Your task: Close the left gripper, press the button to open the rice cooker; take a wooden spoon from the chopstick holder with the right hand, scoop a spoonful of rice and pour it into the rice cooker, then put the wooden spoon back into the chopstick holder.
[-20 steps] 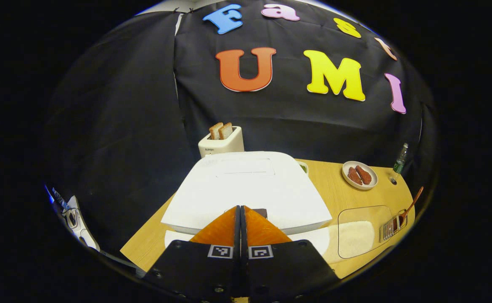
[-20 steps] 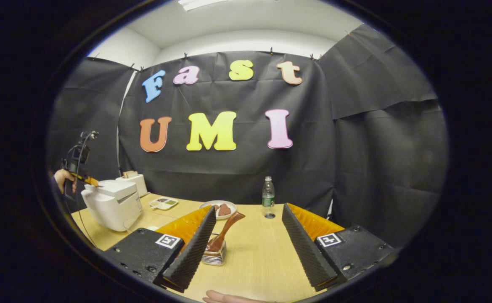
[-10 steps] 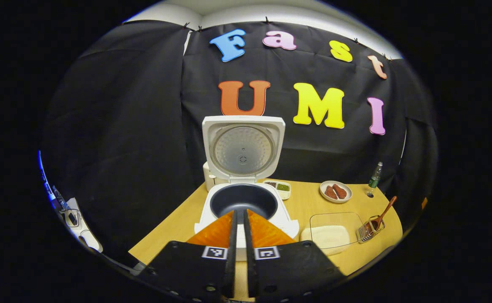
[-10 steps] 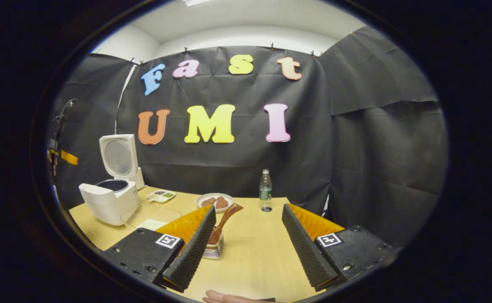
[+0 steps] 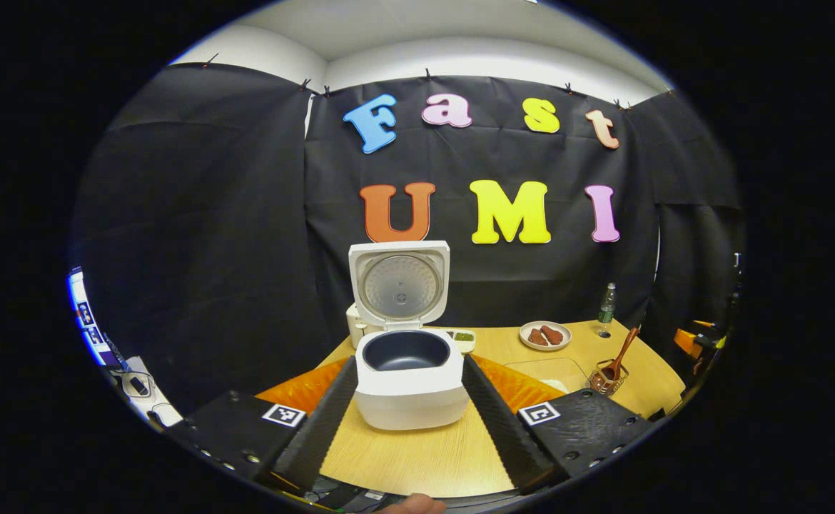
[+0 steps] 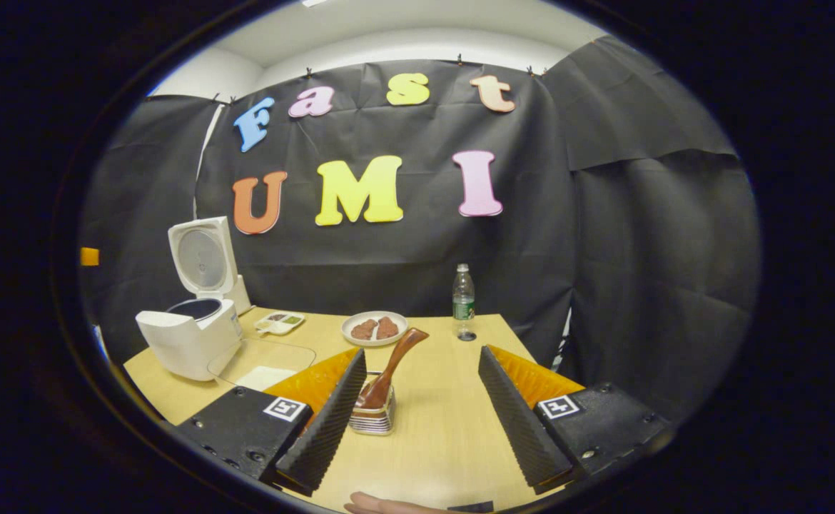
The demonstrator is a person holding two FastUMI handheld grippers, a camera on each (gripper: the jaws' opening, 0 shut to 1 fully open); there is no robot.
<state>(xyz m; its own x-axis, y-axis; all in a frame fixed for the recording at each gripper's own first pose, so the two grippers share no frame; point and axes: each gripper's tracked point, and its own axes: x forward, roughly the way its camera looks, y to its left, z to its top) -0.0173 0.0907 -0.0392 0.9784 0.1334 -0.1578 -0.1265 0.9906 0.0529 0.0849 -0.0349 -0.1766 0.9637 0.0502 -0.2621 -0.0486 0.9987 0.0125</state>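
1. White rice cooker (image 5: 406, 371) stands at the table's left end, lid up, dark inner pot exposed, so I judge the button step done
2. My left gripper (image 5: 407, 421) is released, fingers spread either side of the cooker without touching
3. My right gripper (image 6: 421, 414) is released too, with the brown wooden spoon (image 6: 389, 371) leaning in the small wire chopstick holder (image 6: 372, 417) just ahead
4. Next I'd move forward and clench on the spoon handle
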